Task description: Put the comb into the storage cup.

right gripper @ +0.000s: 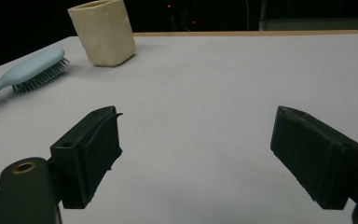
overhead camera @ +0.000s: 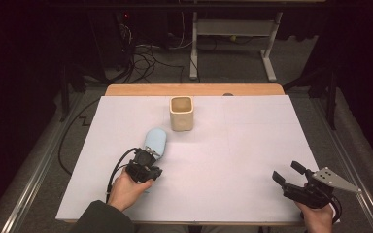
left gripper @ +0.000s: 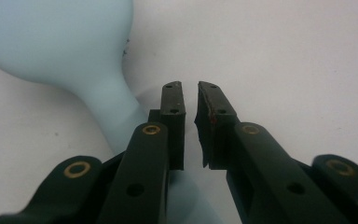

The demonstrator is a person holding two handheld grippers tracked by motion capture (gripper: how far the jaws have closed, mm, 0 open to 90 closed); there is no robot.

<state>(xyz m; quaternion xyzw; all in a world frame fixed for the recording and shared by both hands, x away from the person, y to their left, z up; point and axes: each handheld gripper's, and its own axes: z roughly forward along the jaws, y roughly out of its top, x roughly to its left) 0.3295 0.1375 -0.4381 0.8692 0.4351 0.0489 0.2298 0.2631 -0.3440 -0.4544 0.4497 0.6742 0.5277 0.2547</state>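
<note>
At the near right corner of the bench [overhead camera: 252,194], the right tool [overhead camera: 287,174] rests low in the person's hand with its jaws spread wide and nothing between them. In the right gripper view only bare white surface lies between the two black pads [right gripper: 93,154]. It looks parked, waiting.

Farther in and to the left, the left tool [overhead camera: 147,156] has its jaws drawn nearly together on the handle of the pale blue hairbrush [overhead camera: 154,142]. In the left gripper view the handle [left gripper: 114,116] runs down under the left jaw and the tips stand almost closed, with a thin gap showing at their ends. The grip itself sits lower, hidden by the jaws, so how firmly the handle is pinched is hard to tell. The brush head points away from the person, lying on or just over the white sheet, bristles down as the right gripper view shows them [right gripper: 42,77].

Beyond the brush, near the far edge, stands the cream cup [overhead camera: 181,113], upright, mouth open, empty as far as can be seen, and apart from the brush head.

The step in hand seems to be carrying the brush toward the cup. The next move calls for lifting the brush clear, tipping it upright, and lining it over the opening before lowering it, without nudging the cup over.
</note>
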